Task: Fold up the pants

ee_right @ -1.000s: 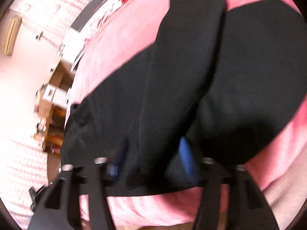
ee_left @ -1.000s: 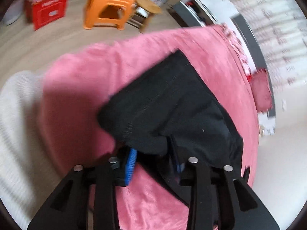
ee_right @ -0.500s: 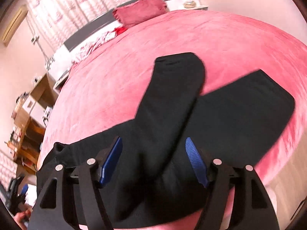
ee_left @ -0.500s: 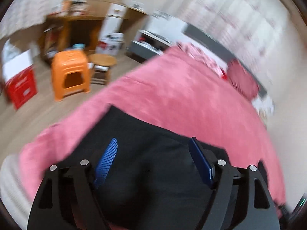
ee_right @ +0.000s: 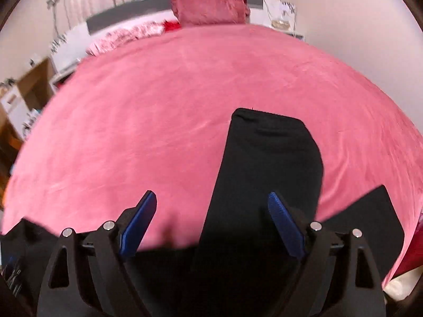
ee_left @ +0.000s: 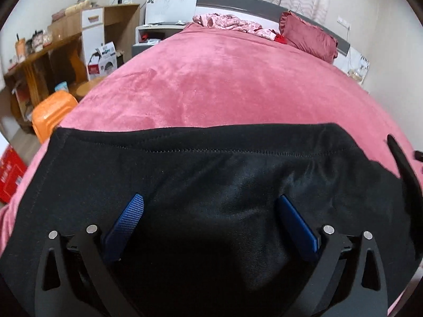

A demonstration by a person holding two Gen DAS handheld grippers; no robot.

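Black pants (ee_left: 211, 179) lie spread on a pink bed cover (ee_left: 216, 84). In the left wrist view the waist end fills the foreground, its stitched hem running across. My left gripper (ee_left: 208, 211) is open and empty just above this cloth. In the right wrist view one leg (ee_right: 267, 163) points away from me and the other leg (ee_right: 370, 219) angles off to the right. My right gripper (ee_right: 212, 211) is open and empty, above where the legs meet.
A dark red pillow (ee_left: 309, 37) and crumpled pink bedding (ee_left: 232, 23) lie at the bed's head. An orange stool (ee_left: 50, 113), a wooden desk (ee_left: 39, 60) and a red box (ee_left: 10, 174) stand on the floor to the left.
Both grippers have let go of the black pants and opened. The pants now lie flat on the bed. Both grippers have lifted and tilted up towards the head of the bed.
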